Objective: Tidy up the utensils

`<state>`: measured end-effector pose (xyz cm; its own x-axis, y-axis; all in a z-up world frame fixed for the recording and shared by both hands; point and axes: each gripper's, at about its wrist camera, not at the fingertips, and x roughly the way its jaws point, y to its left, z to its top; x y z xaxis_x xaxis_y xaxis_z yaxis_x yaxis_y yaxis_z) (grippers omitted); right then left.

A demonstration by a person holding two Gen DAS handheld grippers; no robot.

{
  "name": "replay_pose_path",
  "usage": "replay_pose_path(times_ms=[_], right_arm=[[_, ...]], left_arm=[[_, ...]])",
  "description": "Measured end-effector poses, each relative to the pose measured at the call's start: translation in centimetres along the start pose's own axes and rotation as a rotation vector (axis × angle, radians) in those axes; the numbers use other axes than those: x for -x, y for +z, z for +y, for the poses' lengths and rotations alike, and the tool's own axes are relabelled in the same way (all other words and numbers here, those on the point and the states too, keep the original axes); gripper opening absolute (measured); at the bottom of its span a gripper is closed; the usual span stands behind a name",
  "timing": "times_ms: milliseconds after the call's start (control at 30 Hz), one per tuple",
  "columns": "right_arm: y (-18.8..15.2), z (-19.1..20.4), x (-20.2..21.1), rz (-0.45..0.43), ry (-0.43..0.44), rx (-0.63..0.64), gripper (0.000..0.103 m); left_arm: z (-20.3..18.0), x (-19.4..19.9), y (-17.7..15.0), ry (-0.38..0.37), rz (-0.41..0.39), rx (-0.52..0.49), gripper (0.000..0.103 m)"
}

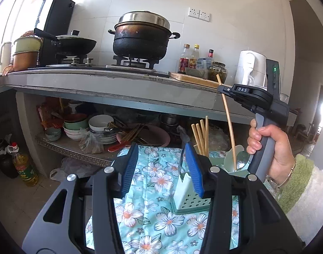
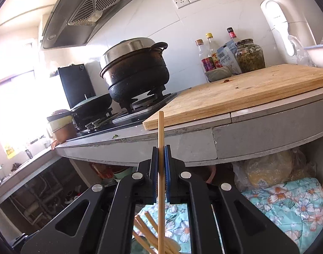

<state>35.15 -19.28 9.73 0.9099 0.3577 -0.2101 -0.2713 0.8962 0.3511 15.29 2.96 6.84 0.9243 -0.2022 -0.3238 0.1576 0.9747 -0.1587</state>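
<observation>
Single chopstick (image 2: 161, 148) pinched between pads of right gripper (image 2: 161, 169), jaws pressed tight on it, stick near upright. Its lower end sits in the mint-green utensil holder (image 1: 187, 192), right-hand compartment, next to a metal spoon (image 1: 243, 158). Four more chopsticks (image 1: 200, 133) stand in the holder's back compartment, leaning a bit left. Holder stands on floral cloth (image 1: 155, 169).

Left gripper (image 1: 161, 169) spread, nothing between pads; right pad overlaps holder's near corner in left wrist view, can't tell if touching. Person's hand (image 1: 267, 146) on right gripper handle, fuzzy green-white sleeve.

Around: bench (image 1: 110, 80) behind w/ gas hob, blackened pot (image 1: 141, 36) w/ steel lid, wok (image 1: 73, 44), stacked enamel pots at left. Wooden cutting board (image 2: 246, 91) on bench edge, overhangs just behind the stick's top. Sauce bottles (image 2: 208, 53), pickle jar (image 2: 249, 55), white kettle (image 1: 250, 67) at back. Under-bench shelf (image 1: 76, 146) packed w/ bowls, plates, loose chopsticks; oil bottle (image 1: 26, 167) on floor.

Hidden/unclear: holder base cut off by left gripper body; in right wrist view holder mostly blocked, only stick tops show. Window area blown out.
</observation>
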Motion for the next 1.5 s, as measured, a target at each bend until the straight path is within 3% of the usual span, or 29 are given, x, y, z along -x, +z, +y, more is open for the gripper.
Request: replay_pose_path(times_ms=[533, 867, 933, 1000, 1300, 1433, 1500], right_arm=[[-2.9, 0.8, -4.0, 0.03, -0.175, 0.234, 0.006], [-4.6, 0.6, 0.3, 0.05, -0.179, 0.259, 0.008], [-5.3, 0.6, 1.8, 0.061, -0.181, 0.276, 0.014], [-6.0, 0.6, 3.7, 0.054, -0.19, 0.292, 0.034], [-8.8, 1.1, 14.2, 0.042, -0.14, 0.25, 0.054], [-11.0, 1.3, 18.8, 0.099, -0.124, 0.195, 0.066], [-12.5, 1.6, 20.6, 0.162, -0.135, 0.18, 0.072]], left_arm=[[1.6, 0.5, -0.2, 0.032, -0.002, 0.021, 0.044], [1.7, 0.2, -0.7, 0.013, 0.018, 0.038, 0.044], [1.5, 0.1, -0.9, 0.004, 0.026, 0.042, 0.045], [1.4, 0.1, -1.2, -0.008, 0.036, 0.045, 0.048], [0.6, 1.8, -3.2, -0.046, 0.075, 0.054, 0.057], [0.1, 3.0, -4.9, -0.048, 0.131, 0.063, 0.066], [-0.3, 3.6, -6.1, -0.045, 0.177, 0.061, 0.075]])
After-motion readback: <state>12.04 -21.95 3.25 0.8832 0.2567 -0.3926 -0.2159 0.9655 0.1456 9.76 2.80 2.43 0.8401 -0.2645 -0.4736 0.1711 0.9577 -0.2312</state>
